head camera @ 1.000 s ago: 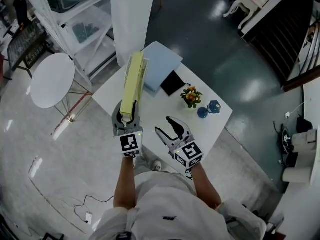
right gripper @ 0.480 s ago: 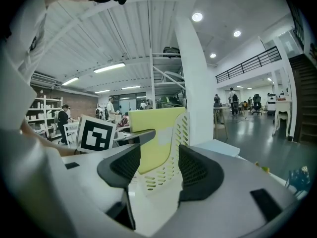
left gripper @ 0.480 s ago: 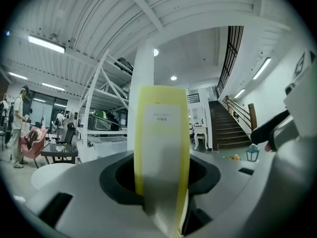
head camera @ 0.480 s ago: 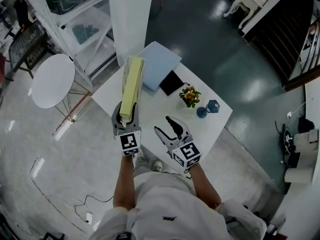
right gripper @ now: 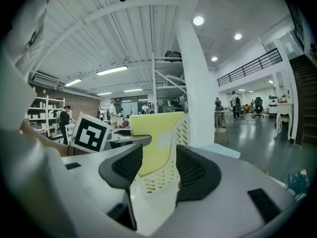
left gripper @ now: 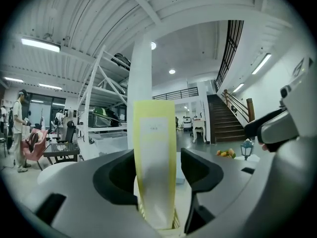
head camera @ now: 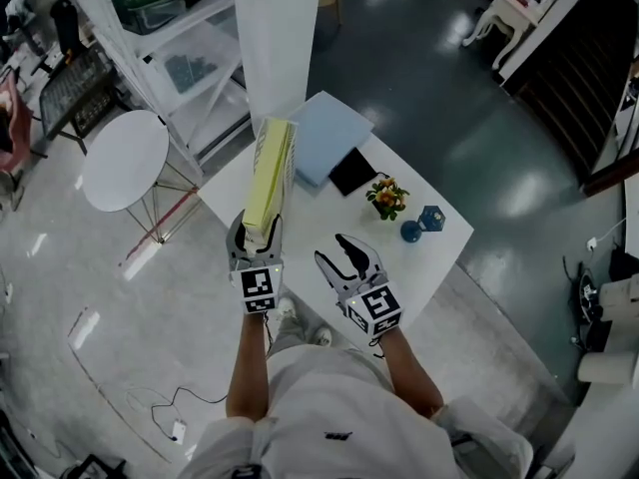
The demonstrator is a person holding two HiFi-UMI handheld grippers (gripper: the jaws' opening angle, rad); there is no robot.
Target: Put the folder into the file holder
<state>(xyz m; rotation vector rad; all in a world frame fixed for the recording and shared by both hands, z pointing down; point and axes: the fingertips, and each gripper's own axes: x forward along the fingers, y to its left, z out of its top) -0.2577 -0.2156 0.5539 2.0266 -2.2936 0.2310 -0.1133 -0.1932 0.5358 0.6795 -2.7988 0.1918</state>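
table: white, square [head camera: 315, 218] | file holder [right gripper: 156, 180]: between left fingers [head camera: 237, 242] | blue pad [head camera: 329, 138], black notebook [head camera: 352, 171]: well beyond both fingertips | flower pot [head camera: 387, 198], blue lantern [head camera: 429, 218]: ahead of right fingers [head camera: 346, 249]

Frame centre: left gripper [left gripper: 158, 158] jaws just been opening, tall yellow plastic folder [left gripper: 154, 133] upright between them, right pad clear.
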